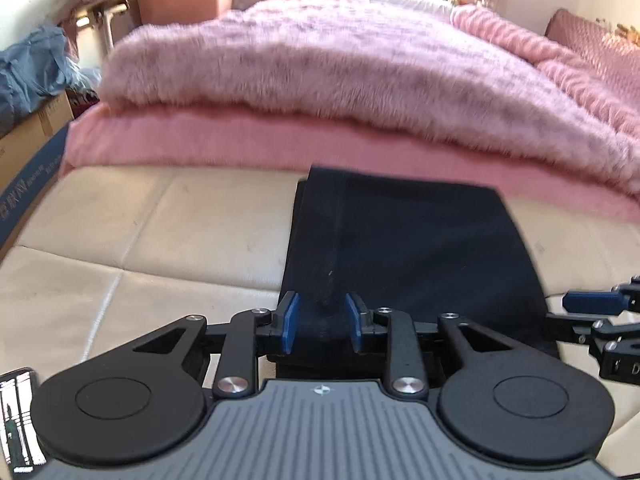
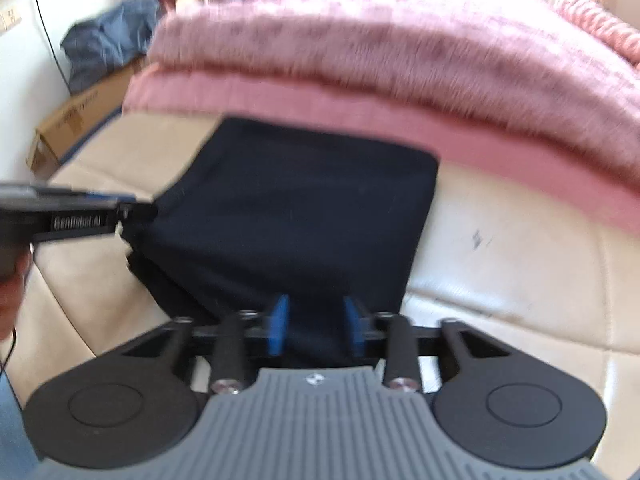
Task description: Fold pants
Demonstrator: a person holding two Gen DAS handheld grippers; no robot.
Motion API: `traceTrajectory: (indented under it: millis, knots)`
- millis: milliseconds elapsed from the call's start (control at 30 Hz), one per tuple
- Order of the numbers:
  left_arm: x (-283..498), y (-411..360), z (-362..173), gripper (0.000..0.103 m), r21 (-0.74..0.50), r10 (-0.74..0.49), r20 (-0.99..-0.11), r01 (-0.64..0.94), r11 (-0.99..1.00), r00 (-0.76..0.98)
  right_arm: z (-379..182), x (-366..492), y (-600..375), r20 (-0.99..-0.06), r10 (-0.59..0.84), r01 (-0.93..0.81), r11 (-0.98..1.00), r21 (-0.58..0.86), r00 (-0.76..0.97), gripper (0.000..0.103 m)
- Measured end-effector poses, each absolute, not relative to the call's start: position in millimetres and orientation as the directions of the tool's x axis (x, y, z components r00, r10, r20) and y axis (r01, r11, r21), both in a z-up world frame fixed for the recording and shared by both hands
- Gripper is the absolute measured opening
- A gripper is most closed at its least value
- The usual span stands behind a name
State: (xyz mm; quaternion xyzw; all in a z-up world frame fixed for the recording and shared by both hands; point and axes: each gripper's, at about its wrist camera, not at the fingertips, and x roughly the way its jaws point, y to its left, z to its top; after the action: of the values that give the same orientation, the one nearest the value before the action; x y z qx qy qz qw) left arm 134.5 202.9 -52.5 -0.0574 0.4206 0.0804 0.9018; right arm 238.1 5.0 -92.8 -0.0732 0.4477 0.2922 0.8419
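Both the left claw (image 1: 322, 322) and the right claw (image 2: 316, 322) stood parted, each straddling the near edge of the dark pants (image 1: 408, 248). Ahead of them, the pants lay folded into a compact rectangle, so little folding seemed left. Beyond lay pink blankets (image 1: 320, 80).

Right claw (image 2: 316, 326) jaws parted over dark pants (image 2: 296, 208); left claw (image 2: 132, 210) at pants' left edge.

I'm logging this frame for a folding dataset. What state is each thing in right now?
pants: dark, folded into a flat rectangle on the cream mattress
left gripper: open, near edge of the pants between its fingers
right gripper: open, near edge of the pants between its fingers
pink blankets: stacked behind the pants
cardboard box: blurred, flaps unclear
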Motion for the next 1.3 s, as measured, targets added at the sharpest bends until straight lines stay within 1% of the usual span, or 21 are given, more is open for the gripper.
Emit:
traceTrajectory:
  millis: [33,67,100,133,200,300,333,367,400,567,667,700,900,1000,1100,1300]
  knots:
    - [131,199,-43,0.040,-0.028,0.110,-0.761,-0.202,0.979,0.639,-82,235,3,-0.783,0.435,-0.558,0.819,0.137,0.446,0.038]
    - [127,194,-33,0.048,-0.021,0.124,-0.749,-0.211,0.977,0.651,-72,233,1,-0.771,0.440,-0.556,0.820,0.136,0.461,0.042]
    - [123,189,-23,0.057,-0.014,0.136,-0.734,-0.216,0.976,0.666,-60,229,-2,-0.753,0.448,-0.552,0.823,0.135,0.482,0.049]
    - [117,184,-12,0.062,-0.011,0.144,-0.713,-0.217,0.976,0.686,-49,224,-6,-0.734,0.456,-0.548,0.825,0.137,0.503,0.052]
    - [109,174,5,0.077,-0.004,0.153,-0.683,-0.212,0.977,0.715,-29,214,-14,-0.693,0.469,-0.541,0.830,0.134,0.547,0.062]
    - [97,156,25,0.089,0.034,0.181,-0.657,-0.212,0.977,0.732,-6,198,-26,-0.648,0.484,-0.527,0.837,0.145,0.589,0.071]
    - [93,151,30,0.089,0.045,0.192,-0.650,-0.215,0.976,0.736,1,192,-31,-0.633,0.490,-0.524,0.838,0.152,0.600,0.073]
    - [89,146,35,0.089,0.056,0.204,-0.642,-0.220,0.974,0.739,7,186,-34,-0.620,0.494,-0.523,0.838,0.154,0.610,0.079]
    - [86,141,39,0.090,0.064,0.213,-0.634,-0.224,0.973,0.743,12,179,-38,-0.605,0.494,-0.520,0.841,0.150,0.624,0.082]
    - [68,121,53,0.090,0.099,0.245,-0.593,-0.232,0.968,0.767,32,145,-53,-0.546,0.483,-0.510,0.852,0.115,0.684,0.082]
    - [54,113,55,0.098,0.085,0.232,-0.585,-0.226,0.970,0.777,37,127,-62,-0.516,0.473,-0.490,0.864,0.115,0.714,0.082]
    - [50,111,54,0.098,0.081,0.224,-0.587,-0.219,0.972,0.778,37,122,-64,-0.515,0.475,-0.486,0.865,0.125,0.714,0.082]
    - [39,104,36,0.098,0.075,0.202,-0.669,-0.206,0.976,0.715,17,106,-75,-0.595,0.443,-0.438,0.884,0.165,0.670,0.082]
    - [37,104,30,0.098,0.060,0.193,-0.694,-0.211,0.976,0.693,6,103,-75,-0.642,0.424,-0.423,0.891,0.168,0.639,0.082]
    - [31,101,30,0.098,0.055,0.189,-0.697,-0.211,0.976,0.692,1,100,-75,-0.662,0.417,-0.423,0.891,0.163,0.623,0.082]
    - [29,101,34,0.098,0.053,0.190,-0.688,-0.212,0.976,0.701,5,95,-74,-0.664,0.410,-0.423,0.893,0.152,0.626,0.082]
